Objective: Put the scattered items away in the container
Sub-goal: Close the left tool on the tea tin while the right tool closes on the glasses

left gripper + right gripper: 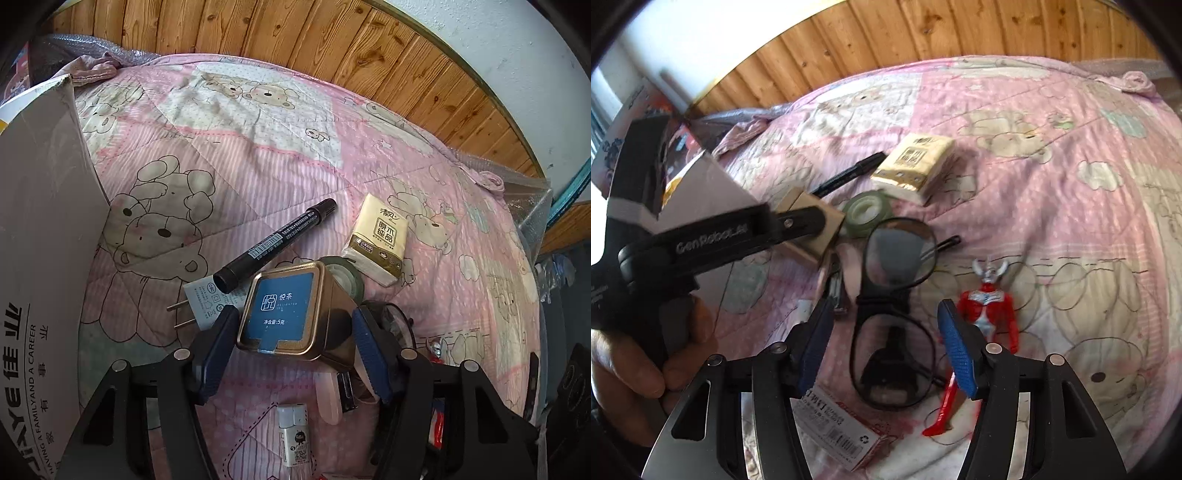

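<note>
L gripper [293,347] clamps gold tea tin [291,314], lifted w/ blue label toward cam, above the pink quilt [258,184], cardboard box [40,240] to its left. R gripper [882,343] hovers low, fingers spread, straddling black glasses [894,295]; red toy figure [986,317] just beside. Person's hand [646,354] grips L handle.

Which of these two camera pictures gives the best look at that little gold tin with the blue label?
The left wrist view: the gold tin sits close, sharp, its blue label readable, between the left gripper jaws. The right wrist view shows only a blurred tan corner of it, mostly hidden behind that gripper.
</note>
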{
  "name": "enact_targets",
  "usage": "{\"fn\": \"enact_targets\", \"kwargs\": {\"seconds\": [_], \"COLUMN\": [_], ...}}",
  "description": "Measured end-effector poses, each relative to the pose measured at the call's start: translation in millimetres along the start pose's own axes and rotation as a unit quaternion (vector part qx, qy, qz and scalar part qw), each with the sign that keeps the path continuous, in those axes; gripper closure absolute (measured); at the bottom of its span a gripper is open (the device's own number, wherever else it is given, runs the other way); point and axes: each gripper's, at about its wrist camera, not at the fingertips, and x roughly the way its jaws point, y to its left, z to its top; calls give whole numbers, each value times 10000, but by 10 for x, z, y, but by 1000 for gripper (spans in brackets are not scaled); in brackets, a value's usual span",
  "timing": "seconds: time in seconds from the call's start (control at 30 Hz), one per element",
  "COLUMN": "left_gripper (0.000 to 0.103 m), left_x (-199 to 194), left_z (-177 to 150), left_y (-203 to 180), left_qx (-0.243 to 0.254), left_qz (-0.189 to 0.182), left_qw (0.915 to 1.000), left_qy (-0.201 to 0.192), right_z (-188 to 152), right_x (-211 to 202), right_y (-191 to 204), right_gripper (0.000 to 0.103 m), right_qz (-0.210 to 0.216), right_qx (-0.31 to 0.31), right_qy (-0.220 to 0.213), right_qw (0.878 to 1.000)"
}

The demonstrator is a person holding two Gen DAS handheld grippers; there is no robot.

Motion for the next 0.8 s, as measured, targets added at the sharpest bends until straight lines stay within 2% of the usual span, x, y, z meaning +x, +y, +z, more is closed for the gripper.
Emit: {"fn": "enact_targets", "kwargs": {"seconds": [0.13,0.2,0.23,0.3,0.33,0.5,0.8], "left_gripper": [46,47,48,49,49,50,51], "left_x": [-83,-125,-146,-162,-170,-310,-407], "left_z": [-34,-55,-67,-88,-96,-103,-158], "left_y": [6,25,43,74,86,100,97], "left_qx": [41,4,-28,-89,-111,-57,-92], "left_qz": [-15,-38,-39,-64,-66,40,81], "left_qw": [10000,10000,9999,9999,9999,9997,9996], "left_qy": [-55,-80,-93,-77,-68,-233,-262], "right_z": [84,96,83,41,20,-44,-111], "right_x": [74,152,209,332,382,256,49], "right_y": [-25,10,44,80,60,-132,-262], "right_gripper": [41,41,41,42,54,60,60], "right_qz": [331,663,609,178,55,314,777], "right_qx": [-63,-231,-372,-598,-606,-73,586], "right_qy": [115,280,348,508,587,513,320], "right_qw": [9994,9971,9968,9968,9964,9982,9947]}}
